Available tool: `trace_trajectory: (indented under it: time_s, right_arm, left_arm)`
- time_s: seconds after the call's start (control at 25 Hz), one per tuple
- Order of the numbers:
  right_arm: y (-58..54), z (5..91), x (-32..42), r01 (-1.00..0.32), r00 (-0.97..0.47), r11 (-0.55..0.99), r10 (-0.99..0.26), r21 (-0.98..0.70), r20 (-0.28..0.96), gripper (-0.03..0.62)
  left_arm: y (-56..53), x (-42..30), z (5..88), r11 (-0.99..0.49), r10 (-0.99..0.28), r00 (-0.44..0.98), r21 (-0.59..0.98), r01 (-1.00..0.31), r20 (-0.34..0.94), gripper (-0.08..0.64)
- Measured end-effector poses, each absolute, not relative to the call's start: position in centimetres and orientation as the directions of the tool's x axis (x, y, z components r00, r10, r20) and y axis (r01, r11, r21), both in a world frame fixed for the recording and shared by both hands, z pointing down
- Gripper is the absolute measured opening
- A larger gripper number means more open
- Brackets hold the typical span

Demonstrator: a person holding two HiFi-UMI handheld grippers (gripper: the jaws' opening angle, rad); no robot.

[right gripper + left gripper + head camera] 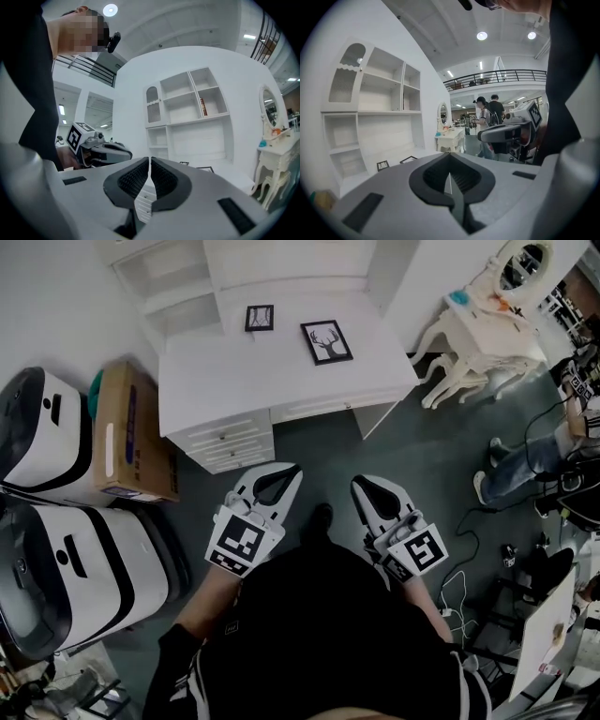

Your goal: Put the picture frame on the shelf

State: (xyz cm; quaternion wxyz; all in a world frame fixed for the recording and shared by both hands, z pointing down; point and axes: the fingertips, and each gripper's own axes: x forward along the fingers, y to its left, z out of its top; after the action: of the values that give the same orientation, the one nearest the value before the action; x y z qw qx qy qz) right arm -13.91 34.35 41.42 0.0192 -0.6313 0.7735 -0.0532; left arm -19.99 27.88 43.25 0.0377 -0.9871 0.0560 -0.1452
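Head view looks down on the person standing a little back from the white desk [216, 381], a gripper in each hand held low in front of the body. The left gripper [287, 474] is clenched on nothing, its dark pads pressed flat together in its own view. The right gripper [363, 487] is closed up and empty as well (only a hairline slit shows between its pads). The picture frame [326, 341], black-edged with a deer head on it, lies flat towards the back of the desktop, well apart from both grippers. A smaller frame [260, 318] lies just to its left, nearer the wall. Behind them rises the white shelf unit [173, 282]. A cardboard box [131, 432] stands on the floor beside the desk's left end, and a white dressing table [473, 329] stands off to the right.
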Motion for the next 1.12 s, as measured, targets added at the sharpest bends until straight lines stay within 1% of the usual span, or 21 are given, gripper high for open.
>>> trace_trajectory:
  time_s: [0.16,0.4,0.56,0.68,0.88,1.12]
  right_arm:
    - [31.9,41.1,-8.4,-0.970,-0.209,0.204,-0.978,-0.128,0.022,0.021]
    - [29.0,40.6,-1.4,-0.965,-0.216,0.216,-0.976,-0.146,-0.017,0.021]
    - [27.5,42.2,2.0,-0.963,-0.200,0.190,-0.979,-0.189,0.037,0.021]
    - [26.6,42.9,3.0,-0.957,-0.214,0.200,-0.976,-0.210,0.046,0.023]
    - [24.0,44.5,4.5,-0.961,-0.235,0.214,-0.965,-0.175,0.112,0.021]
    - [18.4,45.6,7.0,-0.963,-0.249,0.227,-0.956,-0.146,0.153,0.021]
  left_arm:
    - [25.1,-14.8,43.4,-0.990,-0.122,0.941,-0.100,-0.095,0.315,0.006]
    - [21.7,-7.7,43.6,-0.994,-0.110,0.943,-0.060,-0.095,0.315,0.006]
    - [19.7,-4.6,44.4,-0.994,-0.108,0.941,-0.028,-0.105,0.321,0.006]
    - [18.2,-3.3,45.2,-0.993,-0.115,0.933,-0.008,-0.119,0.340,0.006]
    - [15.3,-1.4,47.0,-0.992,-0.126,0.915,-0.023,-0.126,0.384,0.008]
    - [9.8,1.2,49.9,-0.990,-0.114,0.901,0.029,-0.139,0.418,0.008]
